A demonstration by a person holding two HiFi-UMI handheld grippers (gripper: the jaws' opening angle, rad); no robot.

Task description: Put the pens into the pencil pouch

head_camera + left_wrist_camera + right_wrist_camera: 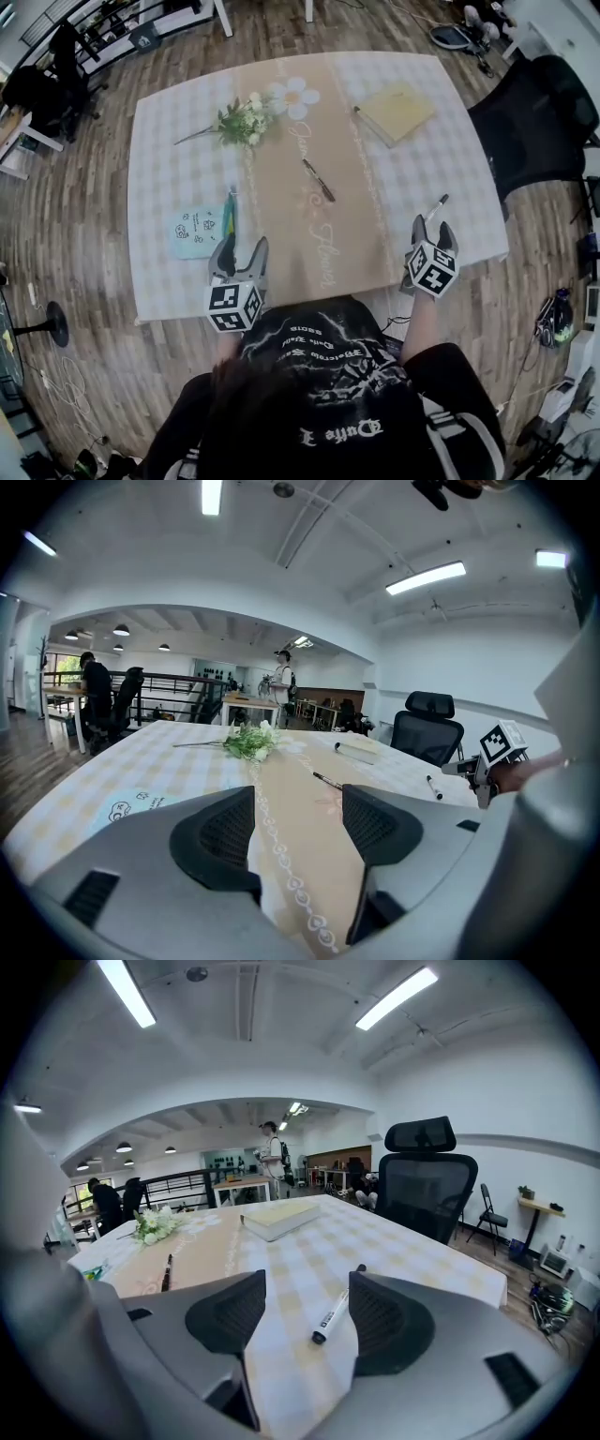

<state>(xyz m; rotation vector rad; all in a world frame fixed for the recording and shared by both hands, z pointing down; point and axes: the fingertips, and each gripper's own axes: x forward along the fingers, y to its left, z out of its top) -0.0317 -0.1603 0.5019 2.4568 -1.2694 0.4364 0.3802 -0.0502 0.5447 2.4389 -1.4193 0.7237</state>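
Note:
A pale blue pencil pouch [195, 232] with doodles lies flat near the table's front left, with a green pen [229, 214] along its right edge. On the tan runner lies a black pen [319, 180]. A white marker [437, 208] rests near the front right edge. My left gripper [242, 247] hovers open just right of the pouch, with nothing between its jaws [298, 806]. The right gripper [434, 228] is open too, and just past its jaws [306, 1290] lies the marker [336, 1315]. From the left gripper view the pouch [136, 805] and black pen [327, 781] are visible.
A bunch of white flowers [242, 120] lies at the back left and a yellow-covered book [395, 112] at the back right of the checked table [169, 150]. A black office chair [534, 122] stands right of the table. People stand and sit far off.

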